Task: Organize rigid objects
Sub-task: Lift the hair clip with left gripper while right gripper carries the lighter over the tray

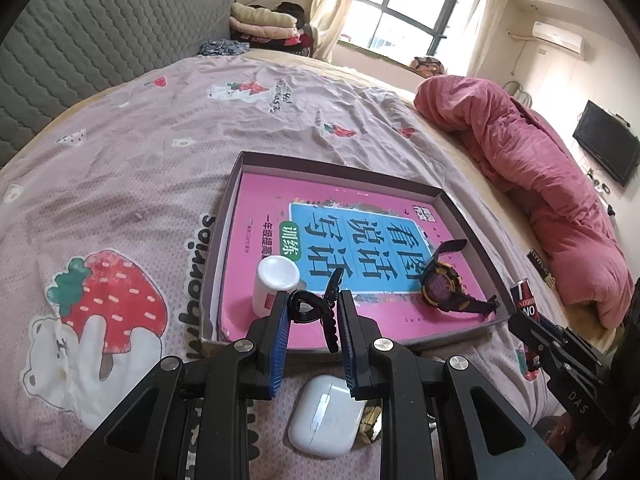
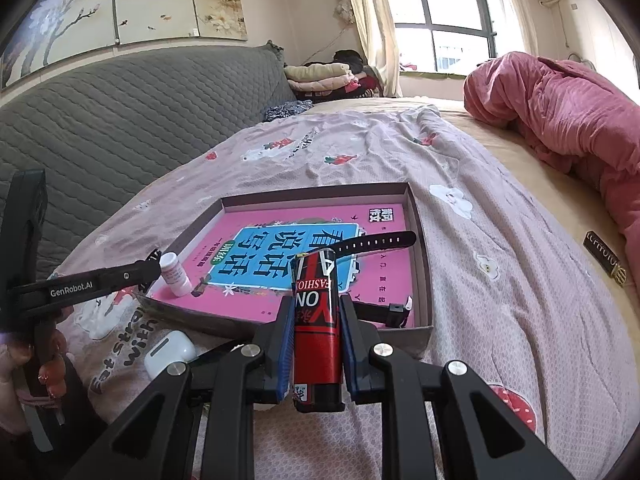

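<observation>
We hold a black hair clip [image 1: 316, 312] clamped in our left gripper [image 1: 313, 300], over the near edge of the box [image 1: 472, 220]. Our right gripper [image 2: 313, 308] pinches a red can [image 2: 316, 332] at the box's near side. Inside the box, on a pink book [image 1: 360, 232], stand a white bottle [image 1: 274, 284] and a watch [image 1: 444, 280]. An earbud case [image 1: 326, 416] lies just outside the box's near wall.

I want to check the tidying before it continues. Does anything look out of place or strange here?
Nothing is spilled or broken. The white earbud case lies on the bedsheet, outside the box that holds the white bottle and the watch. A small dark object also lies apart near the pink quilt.
</observation>
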Motion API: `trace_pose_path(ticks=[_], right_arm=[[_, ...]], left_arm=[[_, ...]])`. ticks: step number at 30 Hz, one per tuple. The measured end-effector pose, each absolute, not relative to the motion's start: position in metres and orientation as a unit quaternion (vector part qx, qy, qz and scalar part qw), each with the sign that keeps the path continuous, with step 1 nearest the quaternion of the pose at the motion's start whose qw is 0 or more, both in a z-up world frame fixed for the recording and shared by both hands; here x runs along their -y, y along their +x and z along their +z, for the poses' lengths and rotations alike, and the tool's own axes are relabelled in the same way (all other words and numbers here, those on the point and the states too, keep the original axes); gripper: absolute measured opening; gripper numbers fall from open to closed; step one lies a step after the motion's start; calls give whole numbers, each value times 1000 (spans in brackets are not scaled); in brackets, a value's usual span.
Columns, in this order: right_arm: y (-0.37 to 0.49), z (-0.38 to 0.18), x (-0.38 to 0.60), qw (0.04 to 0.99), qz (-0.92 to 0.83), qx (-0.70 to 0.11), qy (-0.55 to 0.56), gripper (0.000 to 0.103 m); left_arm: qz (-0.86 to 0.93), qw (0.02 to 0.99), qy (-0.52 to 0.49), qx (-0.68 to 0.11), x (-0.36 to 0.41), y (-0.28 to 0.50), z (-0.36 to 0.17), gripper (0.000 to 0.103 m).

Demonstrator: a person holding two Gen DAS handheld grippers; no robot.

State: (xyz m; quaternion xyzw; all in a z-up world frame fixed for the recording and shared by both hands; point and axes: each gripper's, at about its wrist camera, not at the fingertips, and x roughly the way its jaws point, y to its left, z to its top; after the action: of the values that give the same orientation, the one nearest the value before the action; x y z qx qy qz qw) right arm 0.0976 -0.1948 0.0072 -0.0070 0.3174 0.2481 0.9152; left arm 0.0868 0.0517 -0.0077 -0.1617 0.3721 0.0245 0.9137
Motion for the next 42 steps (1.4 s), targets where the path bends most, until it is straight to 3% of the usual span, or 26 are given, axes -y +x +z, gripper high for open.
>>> trace_pose_path(ticks=[42], right_arm=[[122, 2, 199, 924, 225, -310, 1, 21]], left_arm=[[1, 913, -166, -373, -42, 117, -15, 23]])
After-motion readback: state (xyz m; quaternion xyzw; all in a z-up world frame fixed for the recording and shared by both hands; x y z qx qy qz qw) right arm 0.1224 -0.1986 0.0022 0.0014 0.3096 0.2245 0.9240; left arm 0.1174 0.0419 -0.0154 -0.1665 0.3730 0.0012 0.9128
